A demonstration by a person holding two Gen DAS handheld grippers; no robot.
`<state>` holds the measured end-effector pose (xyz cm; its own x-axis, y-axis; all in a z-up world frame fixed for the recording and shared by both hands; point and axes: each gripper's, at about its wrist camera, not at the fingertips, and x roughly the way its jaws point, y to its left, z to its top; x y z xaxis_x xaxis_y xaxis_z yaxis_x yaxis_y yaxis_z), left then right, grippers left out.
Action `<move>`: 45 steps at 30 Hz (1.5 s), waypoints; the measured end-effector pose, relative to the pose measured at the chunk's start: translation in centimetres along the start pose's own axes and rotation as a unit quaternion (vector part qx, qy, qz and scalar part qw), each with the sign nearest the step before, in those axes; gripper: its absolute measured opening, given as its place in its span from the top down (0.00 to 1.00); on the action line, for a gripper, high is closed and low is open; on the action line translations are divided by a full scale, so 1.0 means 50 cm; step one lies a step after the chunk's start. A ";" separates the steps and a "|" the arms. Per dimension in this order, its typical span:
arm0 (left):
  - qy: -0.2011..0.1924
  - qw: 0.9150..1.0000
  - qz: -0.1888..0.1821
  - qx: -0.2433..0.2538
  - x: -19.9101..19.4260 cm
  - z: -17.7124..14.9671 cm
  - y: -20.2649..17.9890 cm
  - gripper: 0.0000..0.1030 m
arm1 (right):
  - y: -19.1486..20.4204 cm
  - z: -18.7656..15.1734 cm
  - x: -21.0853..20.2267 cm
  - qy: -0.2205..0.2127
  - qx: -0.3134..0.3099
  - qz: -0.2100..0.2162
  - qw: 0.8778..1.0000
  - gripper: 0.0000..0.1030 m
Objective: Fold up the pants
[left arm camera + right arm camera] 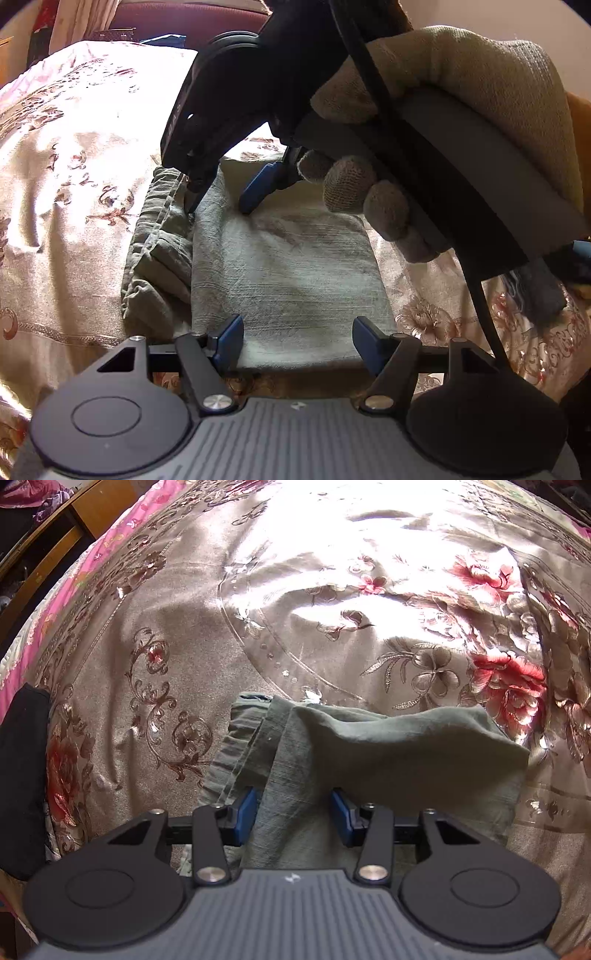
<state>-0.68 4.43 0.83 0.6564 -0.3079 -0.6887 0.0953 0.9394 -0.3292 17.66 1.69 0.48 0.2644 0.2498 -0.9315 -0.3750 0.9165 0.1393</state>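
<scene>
Grey-green pants (288, 273) lie folded into a rectangle on the bedspread, with a bunched waistband part (155, 243) along their left side. My left gripper (298, 341) hovers open over the near edge of the fold, with nothing gripped. A gloved hand (443, 92) holds my right gripper (219, 206) steeply downward at the far left corner of the fold, fingertips set on the cloth. In the right wrist view the pants (369, 746) fill the gap of the right gripper (293, 818), whose blue pads (245, 816) stand apart on either side of the cloth.
A shiny floral bedspread (332, 590) covers the bed all around the pants. A pink quilt edge (110, 535) and wooden furniture (55, 528) lie at the far left. A black cloth (22, 775) sits at the left edge. Dark red upholstery (184, 18) stands behind the bed.
</scene>
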 end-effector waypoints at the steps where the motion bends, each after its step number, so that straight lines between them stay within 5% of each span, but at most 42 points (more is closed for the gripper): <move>1: 0.001 1.000 0.004 -0.001 0.005 0.002 0.002 0.25 | 0.002 0.001 0.005 0.002 0.000 -0.001 1.000 0.56; 3: 0.002 1.000 0.007 0.003 0.007 0.001 0.000 0.27 | 0.003 -0.002 0.008 -0.001 -0.002 0.000 1.000 0.64; 5: -0.002 1.000 0.000 0.007 0.007 0.000 -0.001 0.37 | -0.010 -0.005 0.002 0.002 0.013 0.016 1.000 0.96; 7: -0.005 1.000 -0.011 -0.004 0.001 0.002 0.005 0.60 | -0.025 -0.012 -0.019 -0.010 0.023 0.025 0.999 0.96; 9: -0.013 0.999 -0.026 -0.027 -0.009 0.005 0.020 0.71 | -0.041 -0.022 -0.056 -0.029 0.033 0.035 0.998 0.96; 12: -0.038 0.997 -0.045 -0.053 -0.035 0.013 0.039 0.74 | -0.054 -0.031 -0.117 -0.060 0.046 0.055 0.996 0.96; 17: -0.070 0.995 -0.035 -0.056 -0.079 0.028 0.069 0.74 | -0.049 -0.012 -0.164 -0.093 0.059 0.079 0.991 0.96; 21: -0.070 0.995 -0.009 -0.072 -0.078 0.033 0.110 0.74 | -0.027 0.008 -0.120 -0.085 0.059 0.084 0.991 0.96; 27: -0.065 0.995 -0.015 -0.075 -0.068 0.029 0.120 0.75 | 0.009 0.016 -0.039 -0.076 0.065 0.104 0.989 0.96; 34: -0.055 0.995 -0.036 -0.070 -0.071 0.032 0.125 0.69 | 0.016 0.025 -0.066 -0.094 0.051 0.117 0.987 0.99; 37: -0.044 0.998 -0.022 -0.051 -0.070 0.028 0.113 0.48 | 0.019 0.013 -0.081 -0.096 0.039 0.100 0.990 0.93; 40: -0.026 0.999 -0.001 -0.038 -0.054 0.029 0.104 0.45 | 0.033 -0.008 -0.083 -0.080 0.005 0.064 0.995 0.88; 43: -0.015 0.999 0.016 -0.031 -0.041 0.036 0.099 0.44 | 0.034 -0.019 -0.068 -0.061 -0.001 0.049 0.997 0.63; 45: -0.015 0.999 0.028 -0.038 -0.042 0.037 0.101 0.44 | 0.036 -0.023 -0.057 -0.056 0.001 0.047 0.997 0.61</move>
<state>-0.22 10.08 1.83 0.6815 -0.2498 -0.6879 0.0020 0.9406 -0.3396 15.22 2.28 2.99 0.3251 0.3677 -0.8713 -0.4013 0.8879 0.2250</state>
